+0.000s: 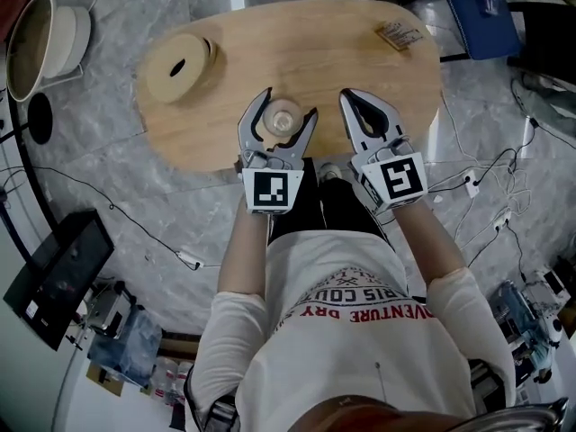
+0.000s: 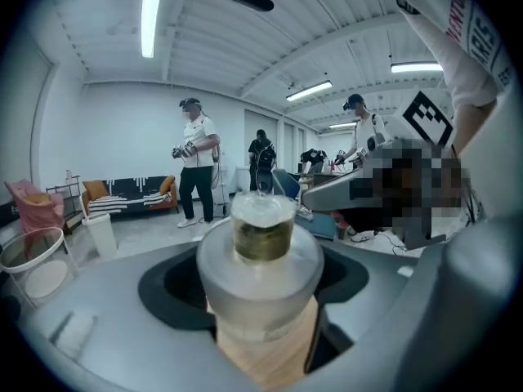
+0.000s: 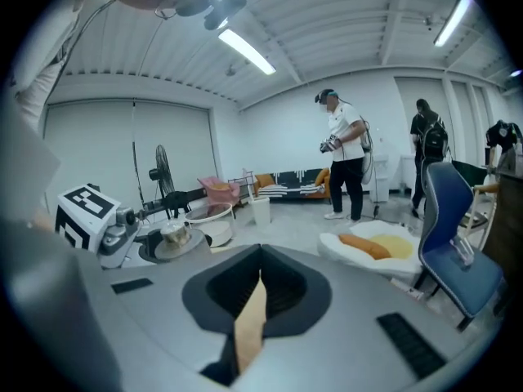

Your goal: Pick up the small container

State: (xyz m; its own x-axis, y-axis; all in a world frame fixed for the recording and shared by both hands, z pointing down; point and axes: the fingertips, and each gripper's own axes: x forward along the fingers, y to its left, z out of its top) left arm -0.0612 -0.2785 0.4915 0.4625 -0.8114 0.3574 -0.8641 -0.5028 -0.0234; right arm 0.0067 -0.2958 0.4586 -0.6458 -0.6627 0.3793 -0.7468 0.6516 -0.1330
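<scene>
The small container (image 1: 283, 118), a frosted jar with a narrow clear cap, stands at the near edge of the oval wooden table (image 1: 270, 43). My left gripper (image 1: 288, 104) has a jaw on each side of it and is shut on its wide body. In the left gripper view the small container (image 2: 260, 251) fills the gap of the left gripper (image 2: 261, 300), with wood showing just beneath it. My right gripper (image 1: 351, 97) rests beside it to the right, shut and holding nothing. In the right gripper view the right gripper (image 3: 257, 296) shows only a thin slit of wood.
A round wooden disc with a hole (image 1: 178, 67) lies at the table's far left, and a small printed tag (image 1: 399, 36) at its far right. On the marble floor are a white bucket (image 1: 40, 39), a black box (image 1: 58, 277), cables and a blue chair (image 1: 486, 7).
</scene>
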